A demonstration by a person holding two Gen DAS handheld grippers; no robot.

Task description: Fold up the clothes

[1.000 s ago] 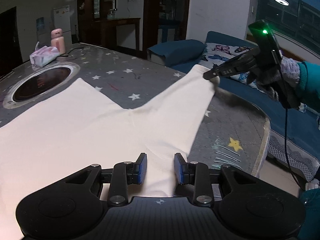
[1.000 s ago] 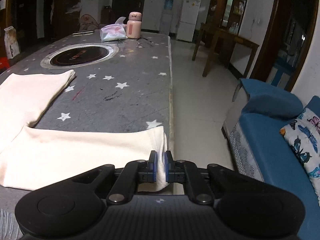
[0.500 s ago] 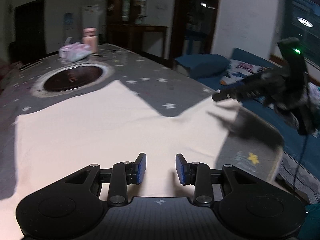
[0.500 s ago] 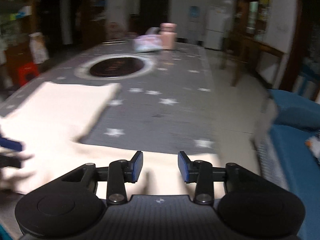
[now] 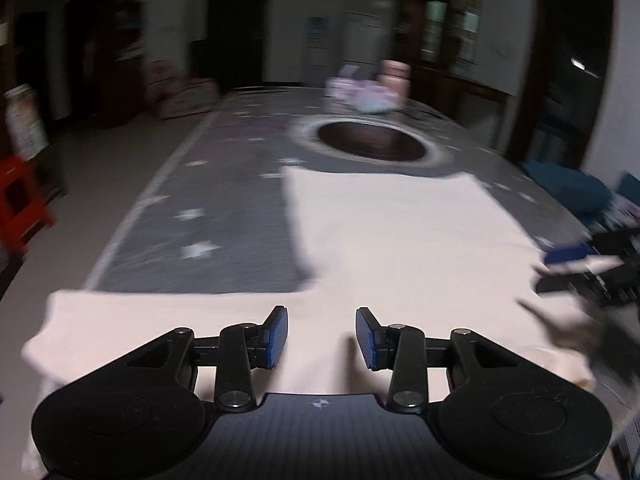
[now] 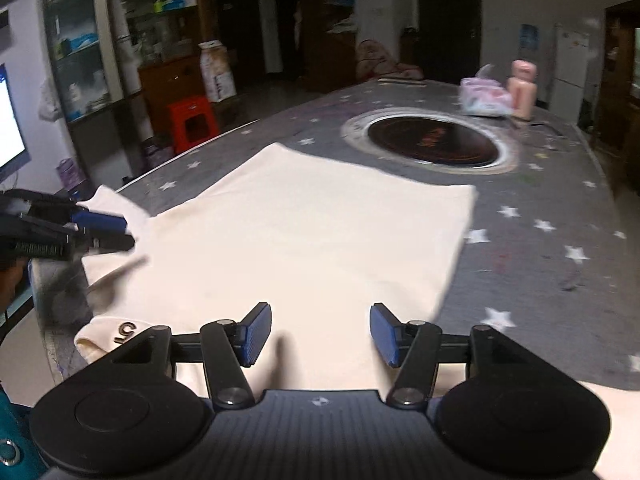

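Right gripper [image 6: 320, 334] stands with its jaws well apart over the cream garment [image 6: 304, 232]; they have just been opening, and only flat cloth lies beneath the gap, nothing pinched. Left gripper [image 5: 322, 338] is at a moderate gap, also just widened, and holds nothing; its pads sit above the cloth near the near edge.

Location: the garment lies spread on the grey star-printed surface [image 6: 560, 216], its far edge just short of the round inset burner [image 6: 432, 144]. 1 narrow section extends toward the left in the left wrist view. A printed mark shows on the near corner in the right wrist view.

Handling, as judged: soft, light, limp knit. It will drape and sag when lifted and will not keep a shape unsupported. Not fragile. It may slide on the smooth surface if dragged.

Recommended hold: pinch at a hem corner or the end of the extended section, 1 gripper per corner, taking both layers so the fold line stays straight. A mid-panel pinch would bunch the fabric.

Left wrist view is motion-blurred; fine edges there are uncertain.
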